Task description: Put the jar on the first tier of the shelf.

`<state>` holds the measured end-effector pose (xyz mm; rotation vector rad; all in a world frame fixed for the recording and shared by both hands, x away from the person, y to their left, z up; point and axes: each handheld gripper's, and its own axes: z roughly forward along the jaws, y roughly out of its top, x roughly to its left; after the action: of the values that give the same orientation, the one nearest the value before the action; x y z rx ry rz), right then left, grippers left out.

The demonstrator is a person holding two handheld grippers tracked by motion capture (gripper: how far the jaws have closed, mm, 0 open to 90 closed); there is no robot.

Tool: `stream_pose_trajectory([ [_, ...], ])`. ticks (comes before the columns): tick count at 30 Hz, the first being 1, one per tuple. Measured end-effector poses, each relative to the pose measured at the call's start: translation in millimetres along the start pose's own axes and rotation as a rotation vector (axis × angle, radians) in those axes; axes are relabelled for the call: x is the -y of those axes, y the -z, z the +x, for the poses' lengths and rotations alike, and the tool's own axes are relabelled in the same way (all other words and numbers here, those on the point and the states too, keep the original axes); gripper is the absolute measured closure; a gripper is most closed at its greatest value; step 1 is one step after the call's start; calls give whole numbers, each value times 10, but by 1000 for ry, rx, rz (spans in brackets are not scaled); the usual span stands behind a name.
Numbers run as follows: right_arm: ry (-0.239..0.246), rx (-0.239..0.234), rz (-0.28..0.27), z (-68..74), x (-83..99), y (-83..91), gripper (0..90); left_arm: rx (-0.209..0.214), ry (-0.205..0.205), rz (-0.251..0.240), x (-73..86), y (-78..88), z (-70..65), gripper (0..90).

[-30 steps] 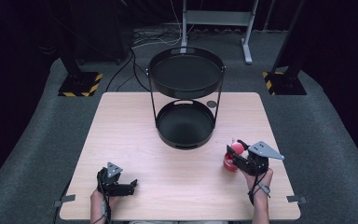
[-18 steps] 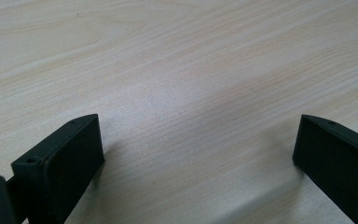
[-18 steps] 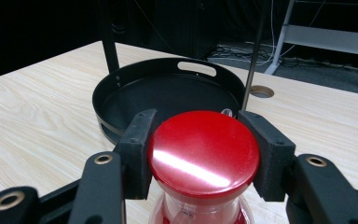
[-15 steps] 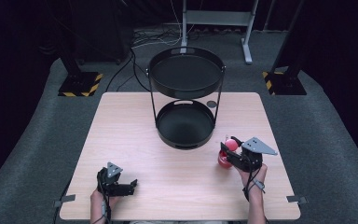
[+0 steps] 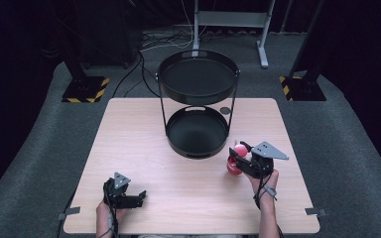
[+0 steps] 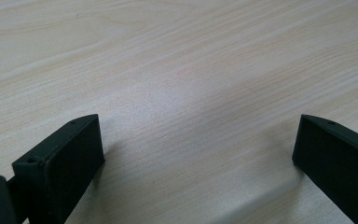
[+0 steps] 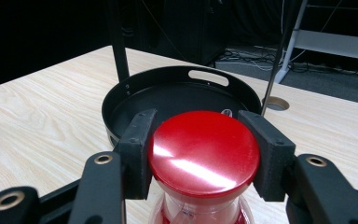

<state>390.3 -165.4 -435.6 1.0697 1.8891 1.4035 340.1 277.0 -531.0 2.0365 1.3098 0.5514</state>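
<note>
The right gripper [image 5: 239, 159], clamped on a red-lidded jar [image 5: 235, 165], has edged left toward the two-tier black tray stand [image 5: 197, 130] at frame centre. The left gripper [image 5: 134, 197], jaws apart, stays at lower left on the table [image 5: 129, 129].

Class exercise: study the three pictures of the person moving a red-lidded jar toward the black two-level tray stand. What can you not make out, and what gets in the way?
- Jar contents: right gripper view, the red lid covers them and the bottom edge cuts the body off; too small in the high view.
- Whether the jar rests on the table: high view, right gripper hides its base.
- Lower tray near floor: right gripper view, behind the lid.
- Left gripper body: left gripper view, cut off by the bottom edge.
</note>
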Motion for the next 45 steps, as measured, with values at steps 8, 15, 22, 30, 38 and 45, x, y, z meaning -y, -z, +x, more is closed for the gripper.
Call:
stream_pose_trajectory([
  [8,8,-13,-1,20,-62,-73,484,0,-1,0,0,0,0,16],
  [15,14,-19,-4,39,-107,-126,483,0,-1,0,0,0,0,16],
  [22,21,-24,-9,59,-160,-182,483,0,-1,0,0,0,0,17],
  [30,28,-28,-8,72,-215,-242,483,0,0,0,0,0,1,17],
  [38,37,-33,-13,85,-278,-302,483,1,0,0,0,0,0,17],
  [45,40,-34,-18,94,-326,-354,483,1,0,0,0,0,1,17],
])
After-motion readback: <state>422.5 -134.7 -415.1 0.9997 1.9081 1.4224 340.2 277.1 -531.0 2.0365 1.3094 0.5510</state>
